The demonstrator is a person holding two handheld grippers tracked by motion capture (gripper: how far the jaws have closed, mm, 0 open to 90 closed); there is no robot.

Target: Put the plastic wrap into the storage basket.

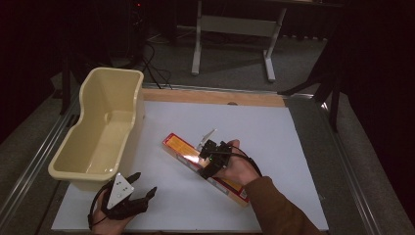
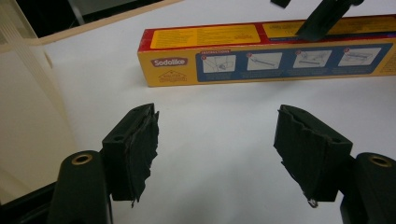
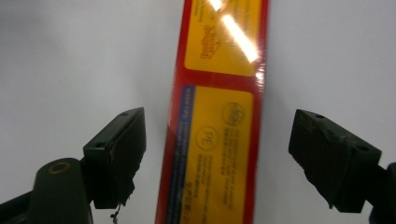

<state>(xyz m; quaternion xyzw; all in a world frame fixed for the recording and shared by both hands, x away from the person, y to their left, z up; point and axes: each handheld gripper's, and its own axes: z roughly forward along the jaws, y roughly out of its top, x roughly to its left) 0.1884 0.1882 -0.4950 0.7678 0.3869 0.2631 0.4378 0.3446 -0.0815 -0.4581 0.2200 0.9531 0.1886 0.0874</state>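
Here, a long red-and-yellow box (image 1: 204, 168) lying flat and diagonal on the white table sheet (image 1: 274, 147), lower centre of the high view. Right gripper (image 1: 204, 157) poised over its middle, jaws spread wide to either side of the box in the right gripper view, pads clear of it. Left gripper (image 1: 142, 188) at lower left, jaws apart and empty, beside the cream tub (image 1: 105, 125).

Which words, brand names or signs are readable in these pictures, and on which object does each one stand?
"Sodalike": brand badge on the long side of the box.
"INSTRUCTIONS": small heading above the picture panels on that side; faint, likely reading.
"PE": circled mark on the box's top face, right gripper view.
All other print on the box: too small or blurred.
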